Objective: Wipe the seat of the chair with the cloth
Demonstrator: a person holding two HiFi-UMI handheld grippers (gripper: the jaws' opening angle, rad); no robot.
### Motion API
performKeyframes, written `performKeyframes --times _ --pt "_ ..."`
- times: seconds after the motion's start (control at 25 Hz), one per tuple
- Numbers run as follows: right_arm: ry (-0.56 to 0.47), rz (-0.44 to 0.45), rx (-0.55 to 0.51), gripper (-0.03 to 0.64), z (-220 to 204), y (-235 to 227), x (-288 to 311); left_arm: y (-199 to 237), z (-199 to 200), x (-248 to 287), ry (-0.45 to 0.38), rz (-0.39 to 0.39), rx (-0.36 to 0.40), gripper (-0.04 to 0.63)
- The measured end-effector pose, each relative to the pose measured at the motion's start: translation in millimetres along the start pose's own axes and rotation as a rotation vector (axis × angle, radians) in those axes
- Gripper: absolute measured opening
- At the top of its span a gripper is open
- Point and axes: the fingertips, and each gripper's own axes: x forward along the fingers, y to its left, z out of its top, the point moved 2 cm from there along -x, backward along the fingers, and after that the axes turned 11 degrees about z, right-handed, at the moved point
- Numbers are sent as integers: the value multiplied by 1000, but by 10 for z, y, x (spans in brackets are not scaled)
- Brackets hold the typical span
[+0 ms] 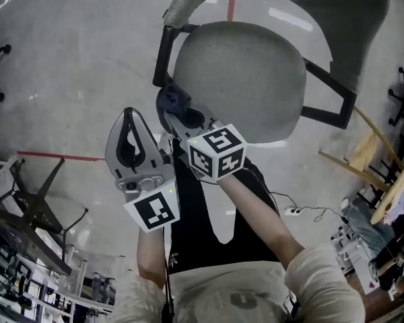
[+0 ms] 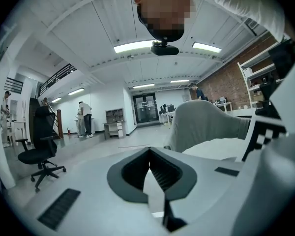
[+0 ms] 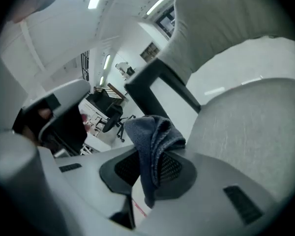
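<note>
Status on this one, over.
Left gripper shut, empty. Right gripper shut on cloth, by seat edge. Seat bare, nothing blocking.

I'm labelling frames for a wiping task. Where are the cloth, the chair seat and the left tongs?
cloth (image 3: 155, 139), right gripper view, on the bunched dark blue fold.
chair seat (image 1: 242, 73), head view, middle of the grey cushion.
left tongs (image 2: 148, 150), left gripper view, where the tips meet.

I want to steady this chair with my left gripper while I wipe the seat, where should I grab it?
Probably the black armrest on the left in the head view, taken from its outer side, jaws across the bar. It is a slim open frame near the left gripper; the seat looks too broad. That gripper is shut, so open first.
</note>
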Motion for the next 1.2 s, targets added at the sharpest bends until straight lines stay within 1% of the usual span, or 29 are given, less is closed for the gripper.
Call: performKeyframes --times 0.12,0.2,0.36,0.64,0.76,0.96,1.08,1.2 --pt "70 -39 73 57 -290 -196 168 113 -67 -41 13 25 -10 15" --pt "106 -61 97 57 -423 -299 217 141 -98 -79 21 34 -18 15" --pt "164 -101 75 57 -525 -495 177 82 -141 -110 27 25 -24 15" --pt "188 -126 58 57 -600 -511 147 63 -106 -140 18 12 -25 15" --pt "187 -147 63 57 -586 -574 86 -35 -80 -119 16 -8 -17 15" --pt "203 -197 39 57 -568 -707 -93 -227 -73 -100 10 -52 -11 15" --pt "211 -231 28 57 -586 -812 -317 -423 -63 -120 7 -69 -26 15" --pt "219 -294 13 57 -604 -1021 -669 -720 -69 -120 13 -108 -50 15"
